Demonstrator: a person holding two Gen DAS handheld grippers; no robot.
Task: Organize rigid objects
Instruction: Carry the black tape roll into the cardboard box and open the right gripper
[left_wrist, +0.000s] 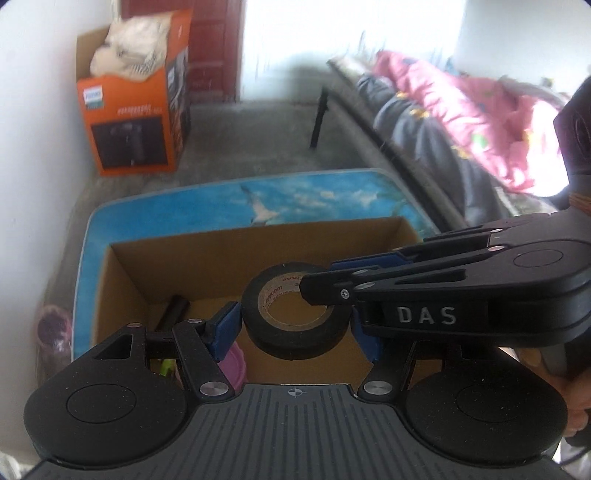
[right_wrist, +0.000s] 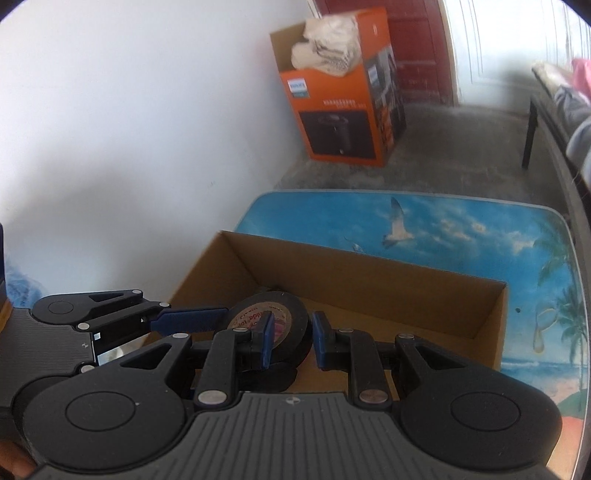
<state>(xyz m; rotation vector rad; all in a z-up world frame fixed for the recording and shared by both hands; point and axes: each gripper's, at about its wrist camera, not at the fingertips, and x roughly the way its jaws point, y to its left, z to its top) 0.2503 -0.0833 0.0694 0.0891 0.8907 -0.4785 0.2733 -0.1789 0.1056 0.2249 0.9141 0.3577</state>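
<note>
The right gripper (right_wrist: 290, 338) is clamped through the wall of a black tape roll (left_wrist: 295, 314) — one pad in the core, one outside — so the roll hangs tilted above the open cardboard box (left_wrist: 155, 266) on the sea-printed surface (right_wrist: 461, 225), apparently ready to drop in. The left gripper (left_wrist: 293, 330) brackets the roll, jaws parted; whether its pads touch cannot be told. The roll is matte black with a tan printed core — rigid, and a second roll seems stacked beneath.
</note>
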